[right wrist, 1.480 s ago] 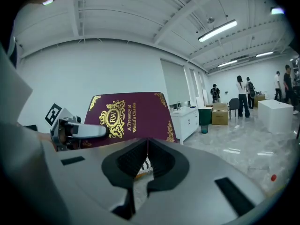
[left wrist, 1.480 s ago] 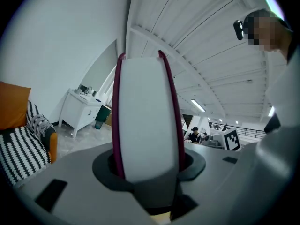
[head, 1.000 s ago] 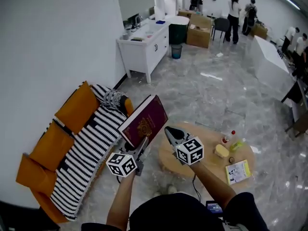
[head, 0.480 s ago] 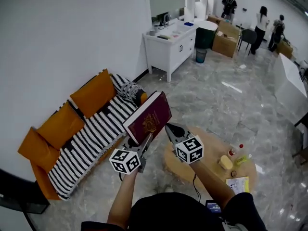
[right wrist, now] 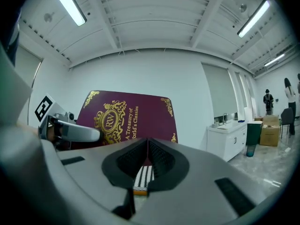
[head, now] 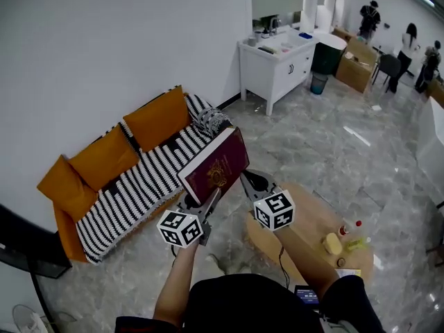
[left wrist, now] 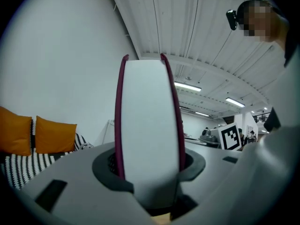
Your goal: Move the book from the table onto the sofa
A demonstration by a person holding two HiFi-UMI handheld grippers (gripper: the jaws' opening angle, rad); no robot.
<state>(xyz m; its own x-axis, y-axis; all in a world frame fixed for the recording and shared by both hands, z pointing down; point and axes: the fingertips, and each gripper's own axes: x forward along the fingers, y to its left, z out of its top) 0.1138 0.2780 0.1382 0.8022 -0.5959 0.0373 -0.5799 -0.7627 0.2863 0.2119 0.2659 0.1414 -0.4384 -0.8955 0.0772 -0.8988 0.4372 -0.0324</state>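
Maroon cloth with gold ornament covers the book (head: 214, 166), which is up in the air between the round wooden table (head: 305, 222) and the sofa (head: 149, 183), resting on neither. It is tilted, front cover turned up and toward the person's right. The left gripper (head: 208, 203) has it by the lower edge: in the left gripper view the white block of pages stands upright between the 2 jaws, a maroon board on each side, and the pads are pressed against those boards. The right gripper (head: 244, 177) carries nothing; its 2 jaws are drawn together with only a thin slit between them, and they sit close beside the book's lower right corner, though I cannot tell whether they touch it. From the right gripper view the gold crest and lettering on the cover show just past the jaws. The sofa stands against the white wall to the person's left, draped in a black and white striped cover with 3 orange cushions (head: 105, 157) along its back. On the table, well apart from the book, are a yellow item (head: 333, 243) and a small bottle with a red cap (head: 345, 229). A white cabinet (head: 277, 66) stands further along the wall, and several people stand at the far end of the grey marble floor (head: 326, 144).
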